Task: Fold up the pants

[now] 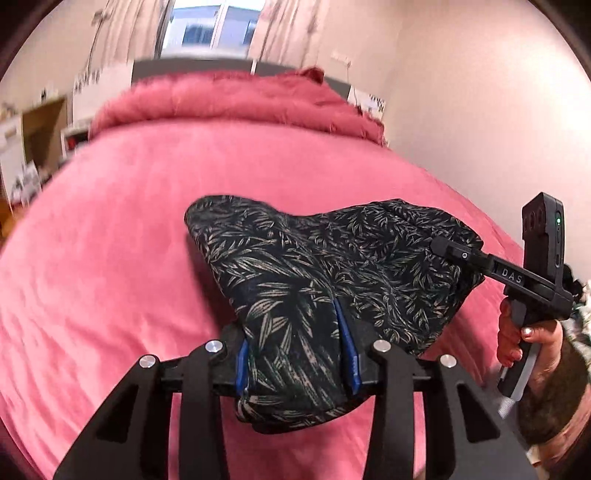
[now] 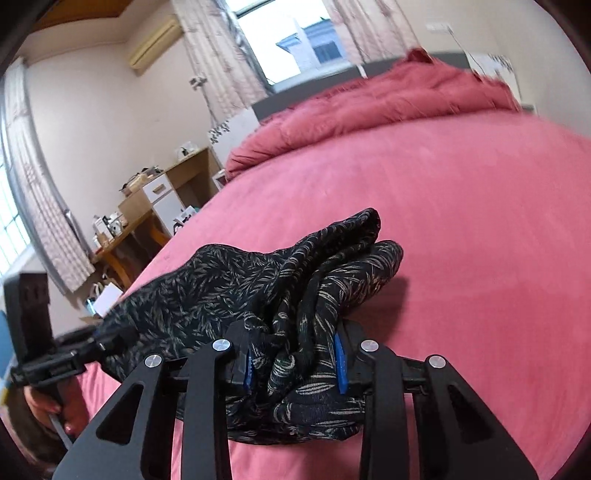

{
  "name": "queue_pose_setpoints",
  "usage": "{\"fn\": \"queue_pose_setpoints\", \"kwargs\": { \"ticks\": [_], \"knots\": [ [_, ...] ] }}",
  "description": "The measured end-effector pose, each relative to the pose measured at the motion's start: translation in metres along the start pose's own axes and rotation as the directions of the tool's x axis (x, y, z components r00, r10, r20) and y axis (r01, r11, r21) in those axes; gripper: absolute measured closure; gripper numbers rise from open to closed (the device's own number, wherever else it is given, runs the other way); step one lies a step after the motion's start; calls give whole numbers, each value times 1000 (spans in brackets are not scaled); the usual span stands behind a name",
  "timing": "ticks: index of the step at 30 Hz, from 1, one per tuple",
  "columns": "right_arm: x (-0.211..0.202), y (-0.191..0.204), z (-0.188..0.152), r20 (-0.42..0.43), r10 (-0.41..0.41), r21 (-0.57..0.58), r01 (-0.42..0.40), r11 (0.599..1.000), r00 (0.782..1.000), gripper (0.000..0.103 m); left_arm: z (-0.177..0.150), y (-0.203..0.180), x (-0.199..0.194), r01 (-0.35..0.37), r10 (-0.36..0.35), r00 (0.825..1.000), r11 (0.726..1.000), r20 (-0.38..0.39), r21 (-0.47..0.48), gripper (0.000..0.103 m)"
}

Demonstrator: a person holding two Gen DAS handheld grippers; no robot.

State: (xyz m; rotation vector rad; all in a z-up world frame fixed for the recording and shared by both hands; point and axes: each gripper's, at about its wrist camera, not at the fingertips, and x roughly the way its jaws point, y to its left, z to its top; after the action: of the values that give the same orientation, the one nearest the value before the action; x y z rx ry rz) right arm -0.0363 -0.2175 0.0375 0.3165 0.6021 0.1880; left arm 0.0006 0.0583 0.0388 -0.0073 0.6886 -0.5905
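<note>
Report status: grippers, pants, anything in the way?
Left gripper shut on pants. Right gripper shut on them too. Pants bunched, held between both above the bed. Nothing in the way.

Bright window (image 1: pixel 218 26) daylight, fisheye-warped edges, slight motion blur.

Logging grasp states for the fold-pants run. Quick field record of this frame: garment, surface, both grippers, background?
garment: dark leaf-print pants, bunched, held at two spots and lifted off the bed between them
surface: pink bedspread
left gripper: shut on pants, cloth bunched between the blue pads
right gripper: shut on pants, thick wad between pads
right hand: on the gripper handle, at the right edge of the left wrist view
background: rumpled red duvet at the far end, window, wooden desk
</note>
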Motion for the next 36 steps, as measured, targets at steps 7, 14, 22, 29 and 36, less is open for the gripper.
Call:
{"fn": "queue_pose_setpoints", "kwargs": {
  "ticks": [7, 14, 22, 29, 36],
  "knots": [
    [31, -2, 45, 109, -42, -111, 54, 992, 993, 73, 45, 4, 26, -137, 125, 986, 984, 112, 112, 64],
    [95, -34, 75, 152, -157, -155, 180, 971, 976, 72, 67, 9, 114, -224, 210, 971, 966, 112, 132, 64],
    [130, -113, 63, -77, -192, 125, 201, 972, 978, 40, 52, 50, 150, -171, 173, 985, 981, 20, -88, 36],
    [92, -115, 58, -91, -230, 205, 244, 948, 969, 40, 43, 48, 139, -185, 186, 982, 981, 22, -58, 31],
    [95, -126, 36, -139, -237, 281, 268, 922, 962, 40, 32, 55, 151, -210, 211, 978, 975, -5, -74, 24]
  ]
}}
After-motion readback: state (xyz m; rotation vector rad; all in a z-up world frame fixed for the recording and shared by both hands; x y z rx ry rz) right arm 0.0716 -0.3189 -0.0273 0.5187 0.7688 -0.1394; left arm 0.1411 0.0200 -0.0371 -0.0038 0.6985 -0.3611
